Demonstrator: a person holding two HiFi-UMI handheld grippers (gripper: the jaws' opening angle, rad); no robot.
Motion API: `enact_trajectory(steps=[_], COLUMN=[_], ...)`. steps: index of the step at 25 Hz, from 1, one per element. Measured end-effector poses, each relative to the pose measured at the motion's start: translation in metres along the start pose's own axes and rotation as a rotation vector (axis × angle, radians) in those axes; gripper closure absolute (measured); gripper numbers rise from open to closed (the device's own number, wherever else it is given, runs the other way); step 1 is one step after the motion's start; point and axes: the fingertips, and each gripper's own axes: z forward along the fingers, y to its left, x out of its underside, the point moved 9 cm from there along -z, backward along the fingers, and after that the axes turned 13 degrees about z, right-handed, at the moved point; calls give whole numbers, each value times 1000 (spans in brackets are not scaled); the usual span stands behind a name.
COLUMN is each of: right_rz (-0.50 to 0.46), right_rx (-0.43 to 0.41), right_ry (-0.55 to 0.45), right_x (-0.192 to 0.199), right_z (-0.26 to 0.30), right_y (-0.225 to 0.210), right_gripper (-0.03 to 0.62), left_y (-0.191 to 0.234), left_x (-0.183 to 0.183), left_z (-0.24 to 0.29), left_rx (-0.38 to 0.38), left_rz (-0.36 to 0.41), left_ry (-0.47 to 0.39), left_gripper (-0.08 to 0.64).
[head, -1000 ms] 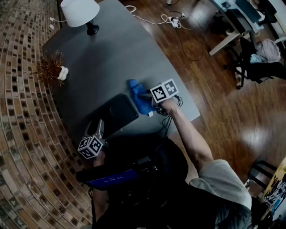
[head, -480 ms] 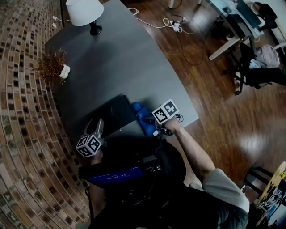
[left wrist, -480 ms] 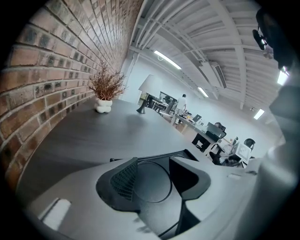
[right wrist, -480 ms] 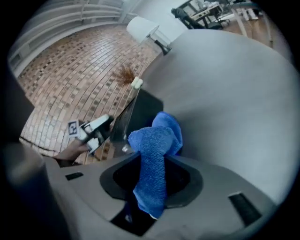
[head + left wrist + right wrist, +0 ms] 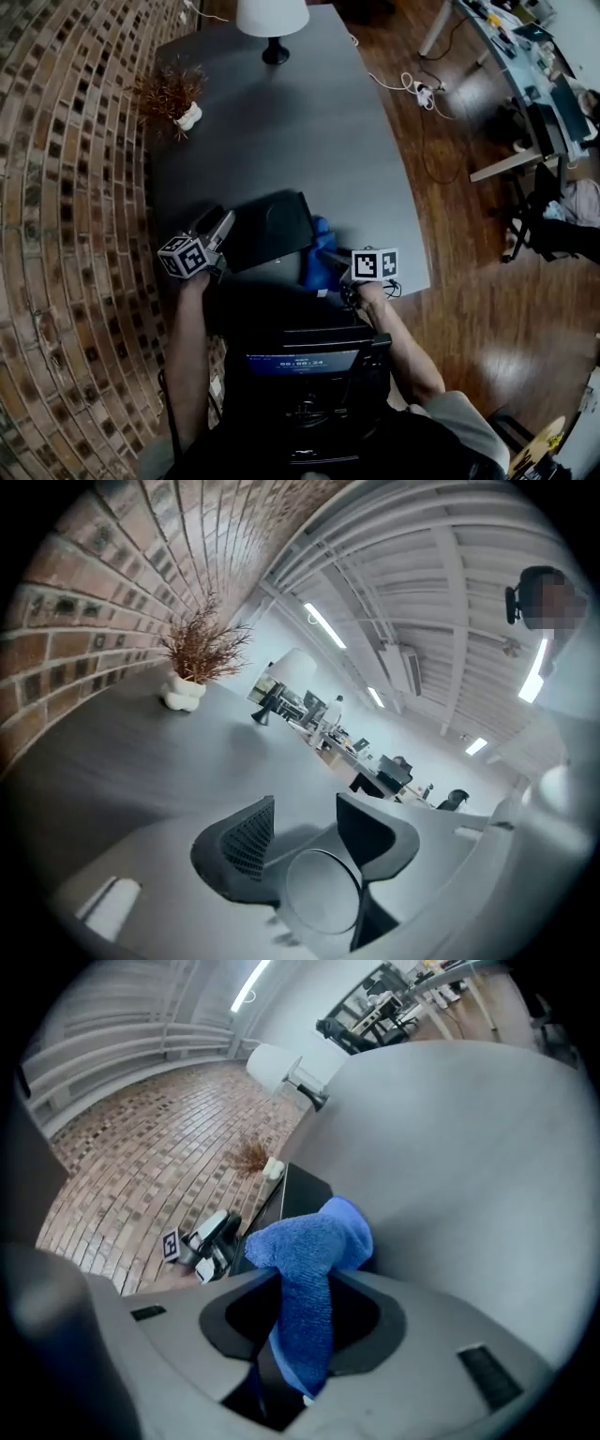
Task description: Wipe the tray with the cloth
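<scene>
- A dark tray [image 5: 267, 230] is seen lying flat on the grey table [image 5: 281, 131], near the table's lower edge and just below the centre of the head view.
- The blue cloth [image 5: 319, 267] is found at the tray's right end, at its lower right corner. Whether it rests on the tray or only beside it cannot be told.
- The right gripper [image 5: 336, 262] is clamped on the cloth. In the right gripper view [image 5: 305, 1283] a fold of cloth [image 5: 314, 1241] is pinched between the two jaws and bulges out above them, with the tray [image 5: 300, 1190] behind it.
- The left gripper [image 5: 225, 223] is held just beside the tray's left end, at the centre left of the head view.
- In the left gripper view [image 5: 305, 803] the jaws are shown apart with nothing between them, only bare table beyond. They have just been drawn somewhat closer together.
- The left gripper [image 5: 211, 1237] is also seen at the lower left of the right gripper view.
- A white-shaded lamp [image 5: 272, 17] is placed at the top of the head view.
- A dried plant in a white pot [image 5: 172, 92] is placed at the upper left, by the brick wall [image 5: 66, 234].
</scene>
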Motion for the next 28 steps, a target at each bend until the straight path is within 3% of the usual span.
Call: enact_trajectory(steps=[2,5,7,10,12,16,19,22,25,28], right_rz=[-5,-10,-44,-105,-98,-65,-115,-232,-374,-543], right_rx=[1,-28,-30,7,37,156,251,379,499,677], right_ry=[-51,-91,-95,-98,-131,-138,-113,-108,-123,-25], right_x=[-33,-86,-110,-119,-116,-110,-96,-79,-70,-54], right_z=[11,35,48,47,29,-20,-51,-75,-88,-86], right_y=[-2,1,6,12,7,-21,-30,-23,-15,-23], right_gripper=[460,460,459,459,457,454,453,449,446,431], left_y=[-7,-24,-25,0,15,16,-2,-49,-93,-115], left_x=[4,17,18,2,-2,1,10,36,57,65], left_z=[0,3,2,-4,0,10,6,3,2,5], left_rx=[4,43,19,-103,-105,-10,92,170,199,243], left_rz=[60,210,268,157,95,96,-3,-86,-78,-64], left_ry=[37,180,193,45,32,128,172,189,180,202], left_gripper=[363,348,348,348,348,330,353,360,373,373])
